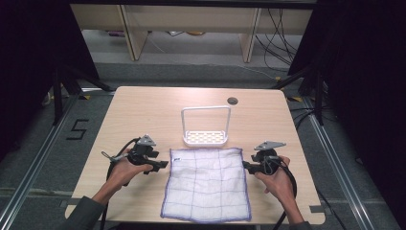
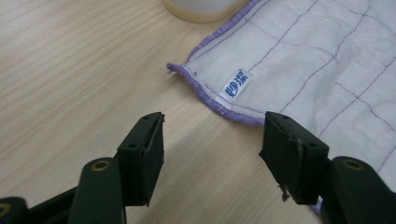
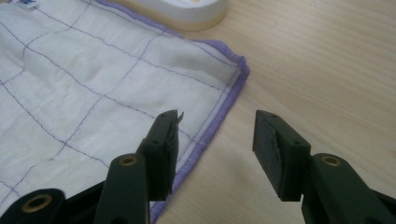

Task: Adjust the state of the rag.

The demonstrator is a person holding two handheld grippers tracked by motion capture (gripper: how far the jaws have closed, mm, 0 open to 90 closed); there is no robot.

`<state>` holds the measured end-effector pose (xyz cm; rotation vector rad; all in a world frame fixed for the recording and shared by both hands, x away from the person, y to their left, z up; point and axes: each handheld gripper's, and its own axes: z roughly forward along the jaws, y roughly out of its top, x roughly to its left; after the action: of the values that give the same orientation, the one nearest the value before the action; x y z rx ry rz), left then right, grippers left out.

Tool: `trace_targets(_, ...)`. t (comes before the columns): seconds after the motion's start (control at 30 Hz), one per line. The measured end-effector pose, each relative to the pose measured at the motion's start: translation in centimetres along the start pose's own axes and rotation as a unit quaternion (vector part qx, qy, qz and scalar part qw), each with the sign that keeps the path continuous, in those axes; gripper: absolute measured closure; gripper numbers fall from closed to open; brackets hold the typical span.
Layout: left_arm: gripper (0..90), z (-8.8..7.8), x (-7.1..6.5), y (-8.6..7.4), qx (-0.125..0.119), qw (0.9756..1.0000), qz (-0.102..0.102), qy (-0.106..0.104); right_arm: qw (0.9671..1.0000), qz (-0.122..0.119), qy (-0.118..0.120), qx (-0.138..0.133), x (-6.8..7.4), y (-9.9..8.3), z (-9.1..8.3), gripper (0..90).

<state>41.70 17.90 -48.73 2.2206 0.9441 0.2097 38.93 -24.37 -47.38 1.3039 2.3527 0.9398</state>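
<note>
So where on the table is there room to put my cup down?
Bare wood lies along the far edge of the table behind the white rack, and down both sides outside each gripper. The middle is crowded: the checked cloth spreads from the rack to the near edge, with the left gripper and right gripper beside its far corners.

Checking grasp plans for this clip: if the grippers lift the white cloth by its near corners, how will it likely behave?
The cloth lies thin and flat with soft wrinkles, so it probably hangs limp. It looks light. Its purple hem seems thicker, likely giving the open right gripper better purchase.

White purple-edged cloth flat on table, before rack.
</note>
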Motion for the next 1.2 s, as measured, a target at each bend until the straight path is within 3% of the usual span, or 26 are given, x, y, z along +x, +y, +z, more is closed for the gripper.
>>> trace_targets(0.03,37.9,0.1,0.1,0.1,0.004,1.0,0.001,0.003,0.9999,-0.002,-0.001,0.012,0.0,0.1,-0.1,51.6)
trace_targets(0.13,35.8,0.7,0.2,0.3,0.006,1.0,-0.004,0.006,0.9999,-0.011,0.003,0.007,0.1,0.2,0.4,50.9)
trace_targets(0.17,35.6,0.9,0.3,0.4,0.003,0.9999,-0.007,0.009,0.9996,0.005,0.003,0.026,0.4,0.4,0.2,50.8)
trace_targets(0.27,35.6,1.4,0.5,0.9,0.002,0.9999,-0.006,0.011,0.9997,-0.006,0.003,0.025,0.5,0.4,0.4,50.9)
trace_targets(0.33,35.7,1.6,0.6,1.3,-0.001,0.9998,-0.007,0.016,0.9999,0.001,-0.002,0.014,0.4,0.6,0.6,51.5)
trace_targets(0.37,36.4,1.8,0.6,1.5,-0.004,0.9998,-0.009,0.015,0.9997,0.002,-0.002,0.025,0.3,0.8,0.4,51.6)
trace_targets(0.5,38.8,2.4,0.5,2.4,-0.005,0.9997,0.007,0.021,0.9995,-0.008,-0.003,0.031,0.7,0.8,0.5,52.9)
trace_targets(0.57,39.3,2.7,0.5,2.8,-0.002,0.9997,0.013,0.022,0.9996,-0.01,0.009,0.026,1.3,0.6,0.2,53.9)
trace_targets(0.67,40.0,3.3,0.7,3.2,0.006,0.9996,0.019,0.019,0.9991,-0.024,0.015,0.03,2.2,0.0,-0.3,54.3)
trace_targets(0.8,40.5,4.0,1.1,3.6,0.018,0.9993,0.027,0.018,0.9987,-0.019,0.022,0.042,3.6,-1.6,-1.4,52.8)
trace_targets(0.93,43.4,4.5,1.4,3.6,0.014,0.9995,0.025,0.011,0.998,-0.02,0.03,0.051,5.5,-3.8,-2.8,50.8)
trace_targets(1.1,43.8,4.9,1.2,3.6,0.027,0.9987,0.042,0.008,0.9979,-0.027,0.028,0.053,6.4,-5.1,-3.1,49.4)
trace_targets(1.2,44.9,4.9,1.3,3.6,0.023,0.9989,0.039,0.007,0.9976,-0.029,0.026,0.058,6.7,-5.1,-2.9,49.4)
